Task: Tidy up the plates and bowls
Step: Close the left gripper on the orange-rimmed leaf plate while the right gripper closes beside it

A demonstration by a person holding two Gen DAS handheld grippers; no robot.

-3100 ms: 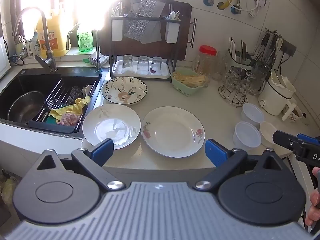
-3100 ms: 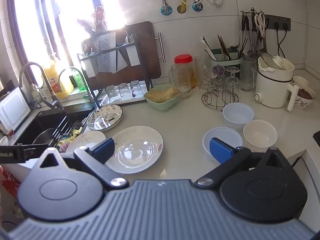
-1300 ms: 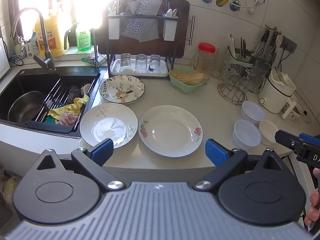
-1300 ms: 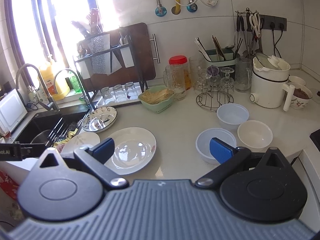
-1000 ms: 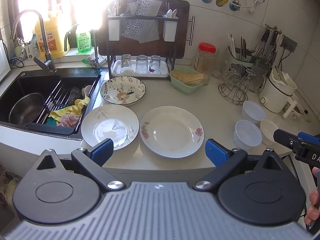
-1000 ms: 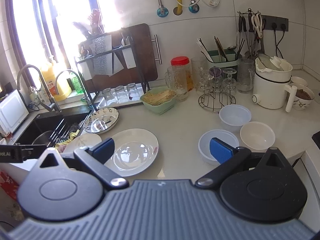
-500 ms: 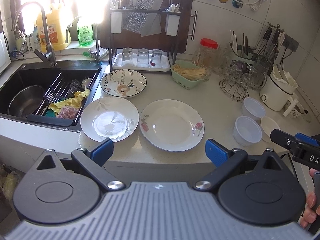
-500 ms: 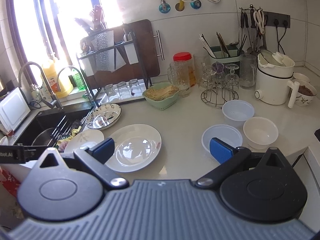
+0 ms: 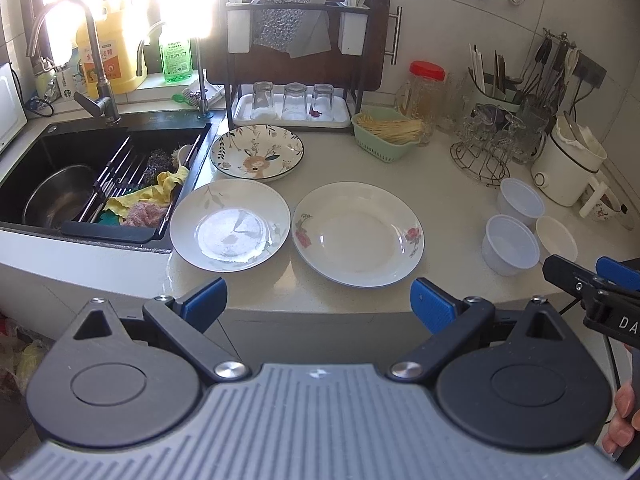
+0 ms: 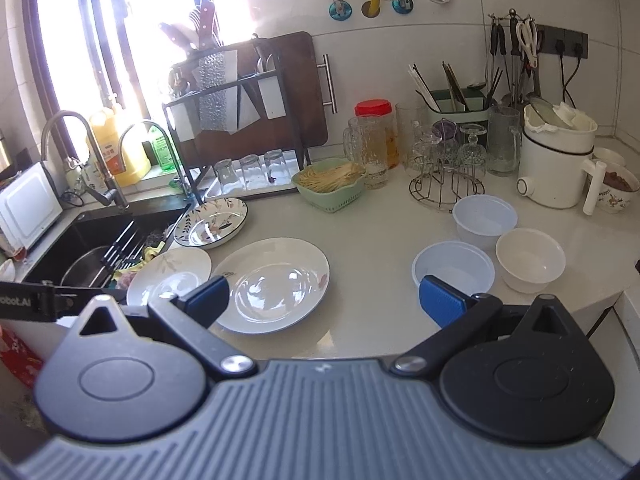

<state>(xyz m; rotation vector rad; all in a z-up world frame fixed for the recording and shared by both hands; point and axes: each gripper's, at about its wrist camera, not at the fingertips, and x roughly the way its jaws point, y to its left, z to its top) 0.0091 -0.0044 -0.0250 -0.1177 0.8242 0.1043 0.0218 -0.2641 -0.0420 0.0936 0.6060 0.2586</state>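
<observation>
Left gripper (image 9: pixel 318 300): spread wide, empty, short of the counter edge.
Right gripper (image 10: pixel 324 294): spread wide, empty.
Plates: rose plate (image 9: pixel 357 233), leaf plate (image 9: pixel 230 225), deer plate (image 9: pixel 257 152) laid out singly beside the sink (image 9: pixel 64 184).
Bowls: three (image 10: pixel 484 220) (image 10: pixel 454 269) (image 10: pixel 530 259) clustered, unstacked.
Risk: glazed rims probably slick; a shallow pinch could let a plate tip, or push it into its neighbour.

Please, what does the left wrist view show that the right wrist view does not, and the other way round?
Only the left wrist view shows the person's hand behind the right gripper, and the sink's yellow cloth clearly. Only the right wrist view shows the knives above the rack and the brown-filled mug. Both show three plates, such as the rose plate, and three bowls.
</observation>
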